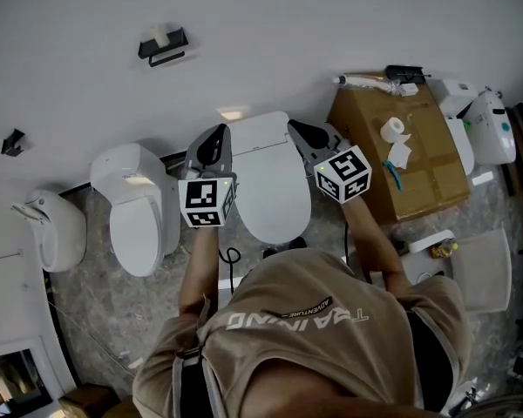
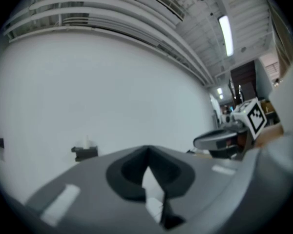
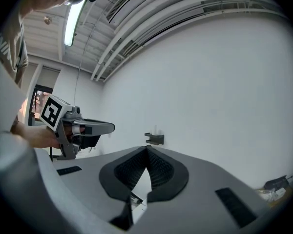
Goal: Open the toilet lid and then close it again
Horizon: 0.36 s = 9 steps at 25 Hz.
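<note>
White toilet lid [image 1: 270, 190] down; near it, held level, left gripper [image 1: 216, 134] and right gripper [image 1: 298, 130], jaws closed, empty; second toilet [image 1: 136, 220] beside.

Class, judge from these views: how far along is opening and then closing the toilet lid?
Done: nothing visible; the toilet lid lies down. In hand: left claw and right claw hover above it, both shut and empty. Remaining: apparently raising the lid, then lowering it.
</note>
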{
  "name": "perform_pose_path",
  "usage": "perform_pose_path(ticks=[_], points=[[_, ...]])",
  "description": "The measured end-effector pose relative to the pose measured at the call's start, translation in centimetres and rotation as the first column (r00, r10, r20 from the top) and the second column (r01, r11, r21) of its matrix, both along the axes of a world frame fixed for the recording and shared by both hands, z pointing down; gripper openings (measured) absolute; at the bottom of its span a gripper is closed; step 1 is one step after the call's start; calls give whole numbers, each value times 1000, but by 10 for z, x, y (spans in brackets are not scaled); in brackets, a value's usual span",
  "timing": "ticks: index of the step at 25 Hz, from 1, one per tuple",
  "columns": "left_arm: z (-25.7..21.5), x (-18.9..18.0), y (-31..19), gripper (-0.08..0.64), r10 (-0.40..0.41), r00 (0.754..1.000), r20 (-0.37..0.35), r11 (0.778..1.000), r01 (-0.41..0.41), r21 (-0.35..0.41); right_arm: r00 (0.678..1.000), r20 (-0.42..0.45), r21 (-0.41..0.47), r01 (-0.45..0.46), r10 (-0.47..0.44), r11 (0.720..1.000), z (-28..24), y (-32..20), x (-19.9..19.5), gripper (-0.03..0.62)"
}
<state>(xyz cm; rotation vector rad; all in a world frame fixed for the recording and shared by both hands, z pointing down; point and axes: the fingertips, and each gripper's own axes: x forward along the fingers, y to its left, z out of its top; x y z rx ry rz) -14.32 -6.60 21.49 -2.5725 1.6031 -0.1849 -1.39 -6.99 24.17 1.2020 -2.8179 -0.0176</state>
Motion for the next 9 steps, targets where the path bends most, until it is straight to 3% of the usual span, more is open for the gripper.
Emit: perform_pose_path(ticks=[9], points=[[3,3,-3,5,4,1000,10,1000,-4,-6,1000,-20,2,17,-17,1000,3,-5,0,12]])
